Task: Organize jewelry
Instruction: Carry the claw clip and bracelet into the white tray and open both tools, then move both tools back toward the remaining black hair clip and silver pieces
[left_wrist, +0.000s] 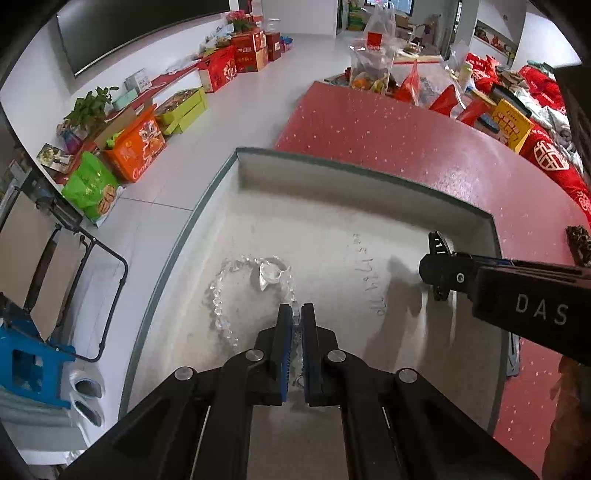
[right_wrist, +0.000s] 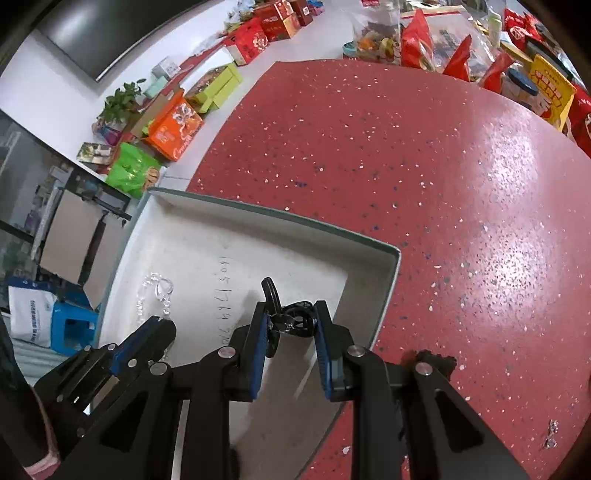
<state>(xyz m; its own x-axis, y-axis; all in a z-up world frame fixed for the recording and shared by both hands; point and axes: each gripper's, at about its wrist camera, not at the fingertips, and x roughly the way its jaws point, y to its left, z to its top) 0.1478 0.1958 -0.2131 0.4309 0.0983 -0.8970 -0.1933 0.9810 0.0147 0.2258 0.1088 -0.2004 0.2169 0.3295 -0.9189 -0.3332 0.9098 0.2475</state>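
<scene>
Bright, sharp fisheye views; glare on the red table (right_wrist: 509, 192).

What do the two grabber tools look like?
Both are black, with angular arms joined by round silver pins. The left tool and right tool have flat fingers lined with blue ribbed pads. White letters "DAS" mark the right one's side.

Clear bead necklace (left_wrist: 221, 295) looped inside white box (left_wrist: 332, 206), black jewelry piece (right_wrist: 291, 319) near box's right wall

Left tool (left_wrist: 297, 319) pinched, right tool (right_wrist: 291, 325) seemingly parted
</scene>
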